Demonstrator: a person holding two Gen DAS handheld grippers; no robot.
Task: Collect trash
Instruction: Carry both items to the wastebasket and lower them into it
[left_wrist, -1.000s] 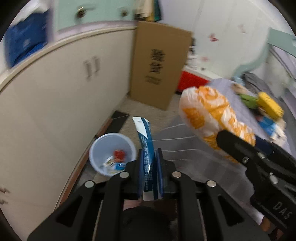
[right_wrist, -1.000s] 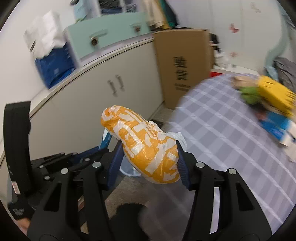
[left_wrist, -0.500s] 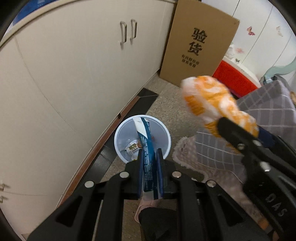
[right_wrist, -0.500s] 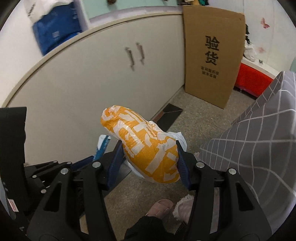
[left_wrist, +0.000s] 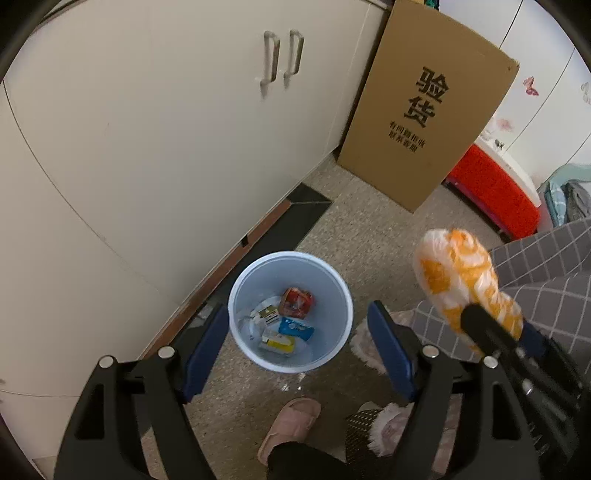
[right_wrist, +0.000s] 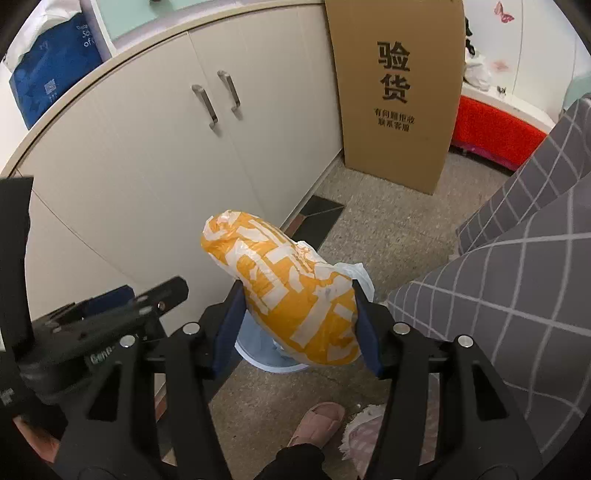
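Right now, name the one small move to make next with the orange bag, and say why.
Probably carry the right gripper a little further over the blue bin, then open it. It is shut on the orange and white bag, which covers only part of the bin's rim. The left gripper has just been opening; nothing is between its fingers, and it frames the bin with wrappers inside.

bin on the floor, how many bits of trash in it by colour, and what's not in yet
In the bin:
red wrapper: 1
blue wrapper: 1
yellow-and-white pack: 1
white-and-dark pack: 1
Not in yet:
orange-and-white bag, in the right gripper: 1
Total: 5. Any clear or white scraps at the bottom are too faint to count.
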